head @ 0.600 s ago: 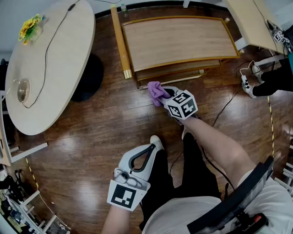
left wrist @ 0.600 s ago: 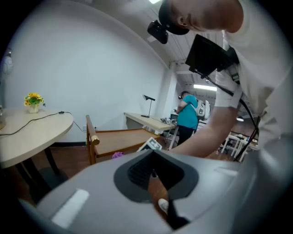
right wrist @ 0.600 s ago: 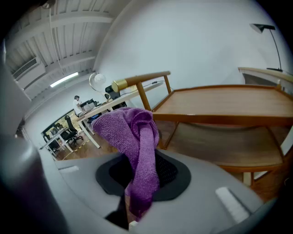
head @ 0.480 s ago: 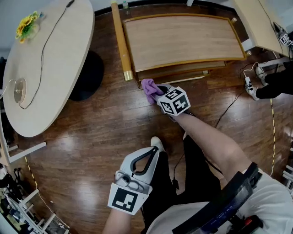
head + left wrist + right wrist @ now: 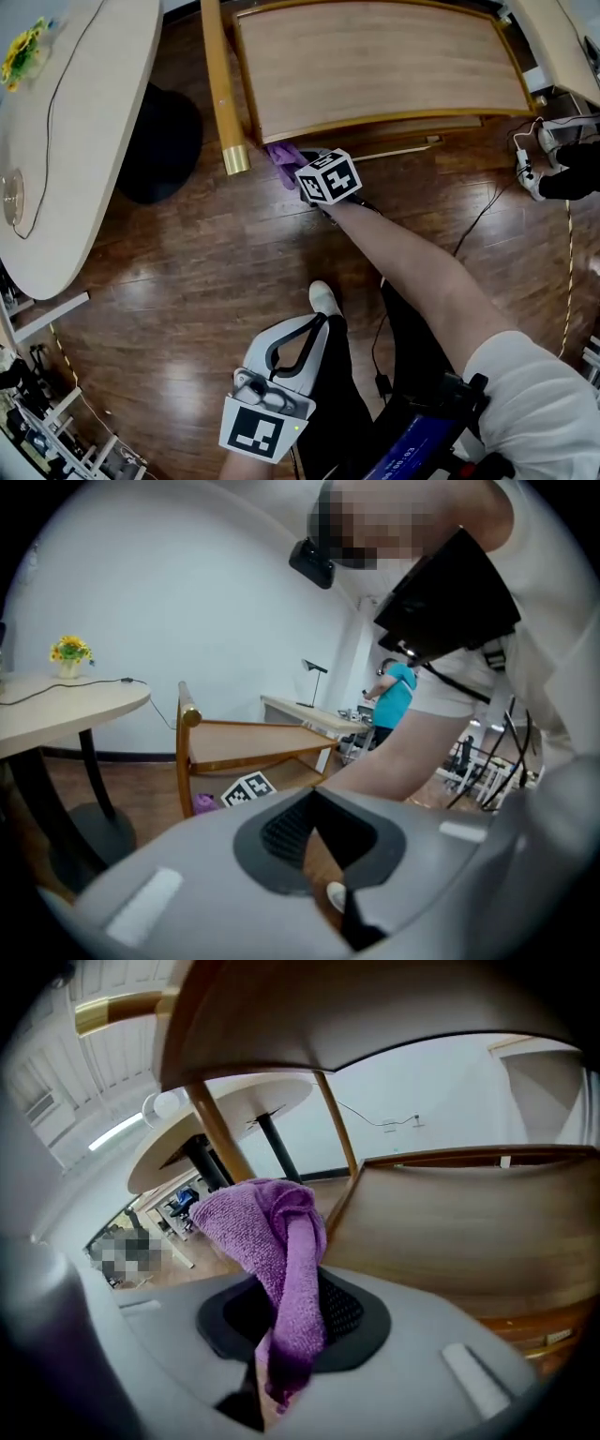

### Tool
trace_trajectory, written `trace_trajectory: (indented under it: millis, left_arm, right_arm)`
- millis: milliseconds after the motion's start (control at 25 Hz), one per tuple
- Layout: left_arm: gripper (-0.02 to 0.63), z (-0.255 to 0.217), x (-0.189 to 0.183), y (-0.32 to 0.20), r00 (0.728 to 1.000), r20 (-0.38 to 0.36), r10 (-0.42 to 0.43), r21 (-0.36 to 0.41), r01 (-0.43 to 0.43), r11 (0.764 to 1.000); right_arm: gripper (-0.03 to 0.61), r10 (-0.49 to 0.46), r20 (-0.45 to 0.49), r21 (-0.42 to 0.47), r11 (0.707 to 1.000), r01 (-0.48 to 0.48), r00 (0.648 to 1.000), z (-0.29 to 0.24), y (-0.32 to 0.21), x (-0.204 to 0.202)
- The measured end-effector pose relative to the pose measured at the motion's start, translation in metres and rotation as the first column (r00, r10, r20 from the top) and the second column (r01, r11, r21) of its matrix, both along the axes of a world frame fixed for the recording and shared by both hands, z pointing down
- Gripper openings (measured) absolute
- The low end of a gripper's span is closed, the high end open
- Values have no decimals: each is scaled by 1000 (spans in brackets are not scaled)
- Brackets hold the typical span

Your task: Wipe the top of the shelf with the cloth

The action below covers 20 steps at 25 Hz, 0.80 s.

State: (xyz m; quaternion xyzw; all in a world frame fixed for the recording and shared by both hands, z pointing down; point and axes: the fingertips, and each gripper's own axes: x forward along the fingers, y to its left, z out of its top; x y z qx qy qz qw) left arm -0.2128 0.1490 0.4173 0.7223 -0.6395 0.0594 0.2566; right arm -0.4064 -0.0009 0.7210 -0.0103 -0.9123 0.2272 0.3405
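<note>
The wooden shelf (image 5: pixel 375 66) has a broad bare top, seen from above in the head view. My right gripper (image 5: pixel 298 167) is at the shelf's front left corner, below the top's edge, shut on the purple cloth (image 5: pixel 284 155). In the right gripper view the cloth (image 5: pixel 272 1222) bunches up out of the right gripper (image 5: pixel 291 1288), with the shelf's boards (image 5: pixel 469 1213) just beyond. My left gripper (image 5: pixel 314 323) hangs low beside my legs, shut on nothing. From the left gripper (image 5: pixel 314 803) view, the shelf (image 5: pixel 244 742) and cloth (image 5: pixel 204 803) lie ahead.
A round pale table (image 5: pixel 75 141) with a cable and yellow flowers (image 5: pixel 23 56) stands at left over a dark base (image 5: pixel 159 141). A gold-capped post (image 5: pixel 220 84) runs along the shelf's left end. Cables (image 5: pixel 487 197) and another person's foot (image 5: pixel 530 173) are at right.
My right gripper has carried the cloth up and left to the shelf's front left corner. The head view has moved closer to the shelf. The left gripper has stayed low.
</note>
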Motion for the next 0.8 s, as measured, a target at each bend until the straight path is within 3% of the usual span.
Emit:
trace_trajectory:
  millis: [240, 560, 800]
  left_arm:
    - [18, 21, 17, -23, 997, -36, 66, -17, -67, 998]
    - [18, 17, 15, -61, 993, -14, 116, -2, -116, 993]
    - [18, 17, 41, -100, 986, -17, 167, 7, -167, 986]
  right_arm:
    - [81, 66, -7, -9, 998, -67, 998, 9, -45, 21]
    - [81, 178, -34, 2, 984, -178, 983, 5, -120, 84]
    - [81, 271, -46, 15, 963, -271, 961, 2, -191, 141]
